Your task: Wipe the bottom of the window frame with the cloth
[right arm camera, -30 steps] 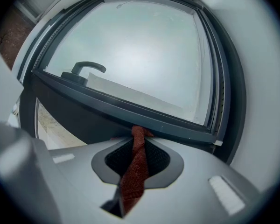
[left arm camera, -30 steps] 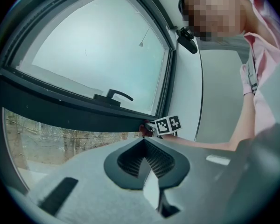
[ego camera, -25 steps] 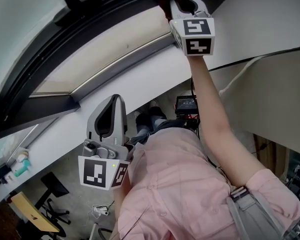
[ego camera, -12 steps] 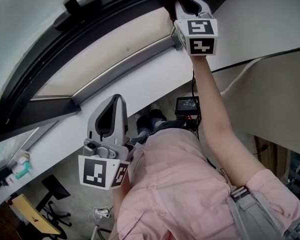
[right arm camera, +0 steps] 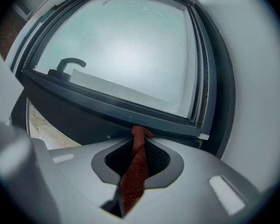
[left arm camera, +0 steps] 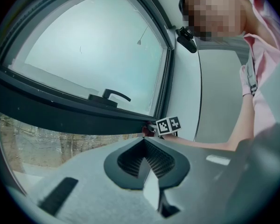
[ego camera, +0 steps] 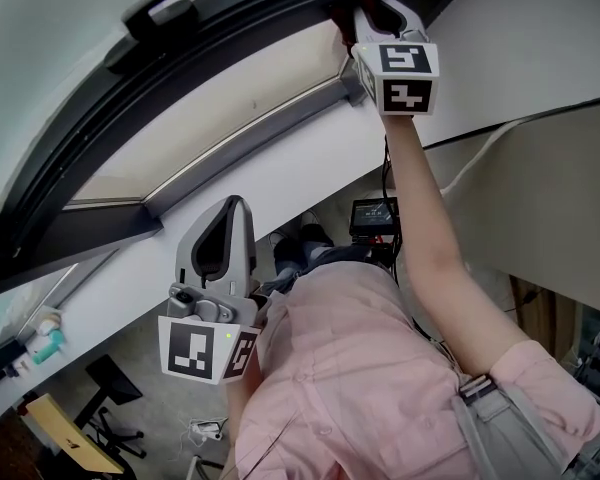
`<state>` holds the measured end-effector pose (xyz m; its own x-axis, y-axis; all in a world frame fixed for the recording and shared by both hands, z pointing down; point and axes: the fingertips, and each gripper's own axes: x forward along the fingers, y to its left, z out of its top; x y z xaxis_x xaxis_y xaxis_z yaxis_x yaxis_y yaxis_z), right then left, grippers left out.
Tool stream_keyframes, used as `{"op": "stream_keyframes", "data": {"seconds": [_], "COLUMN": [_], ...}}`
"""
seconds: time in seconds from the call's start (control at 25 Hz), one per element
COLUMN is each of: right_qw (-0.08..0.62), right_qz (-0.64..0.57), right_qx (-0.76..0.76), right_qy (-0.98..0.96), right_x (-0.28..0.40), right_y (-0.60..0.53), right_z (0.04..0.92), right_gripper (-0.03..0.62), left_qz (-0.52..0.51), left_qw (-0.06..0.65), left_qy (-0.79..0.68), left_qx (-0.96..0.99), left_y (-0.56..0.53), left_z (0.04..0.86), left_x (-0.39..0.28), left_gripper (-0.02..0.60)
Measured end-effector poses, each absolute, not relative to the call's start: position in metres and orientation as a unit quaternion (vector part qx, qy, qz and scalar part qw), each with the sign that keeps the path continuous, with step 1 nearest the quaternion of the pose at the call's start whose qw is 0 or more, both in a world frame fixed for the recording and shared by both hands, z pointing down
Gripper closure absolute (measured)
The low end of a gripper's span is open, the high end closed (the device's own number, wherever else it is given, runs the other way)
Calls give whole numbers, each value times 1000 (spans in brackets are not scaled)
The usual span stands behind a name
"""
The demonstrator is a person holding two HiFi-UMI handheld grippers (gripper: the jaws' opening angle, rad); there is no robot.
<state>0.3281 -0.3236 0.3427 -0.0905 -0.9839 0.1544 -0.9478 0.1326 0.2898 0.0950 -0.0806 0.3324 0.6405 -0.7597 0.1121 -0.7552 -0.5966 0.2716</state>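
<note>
Only right gripper view shows it plainly: rust-red knitted cloth strip pinched by right hand-held gripper, tip touching dark grey window frame bottom; left hand-held gripper jaws together, empty.

Coarse-knit red cloth, matt dark window frame, frosted glass

No legible text or numbers anywhere

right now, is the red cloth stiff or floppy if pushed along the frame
Probably floppy: the red cloth is pinched into a narrow bunched strip by the right gripper. Its coarse weave likely grips, not slides, on the window frame.
</note>
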Motion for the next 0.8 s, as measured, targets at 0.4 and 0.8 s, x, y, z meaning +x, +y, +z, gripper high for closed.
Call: {"op": "stream_keyframes", "data": {"seconds": [0.4,0.8], "right_qw": [153,117], "right_qz": [-61,-33], "right_qx": [658,670], "right_qy": [-735,-732], "right_x": [335,345], "right_y": [-325,-328], "right_z": [342,344], "right_gripper": [534,534], "left_qz": [-8,-16], "left_qw": [145,135], "left_qy": [-421,-418], "left_qx": [895,898], "left_y": [-89,-101], "left_z": [330,327], "left_x": [102,113], "left_gripper": [584,584]}}
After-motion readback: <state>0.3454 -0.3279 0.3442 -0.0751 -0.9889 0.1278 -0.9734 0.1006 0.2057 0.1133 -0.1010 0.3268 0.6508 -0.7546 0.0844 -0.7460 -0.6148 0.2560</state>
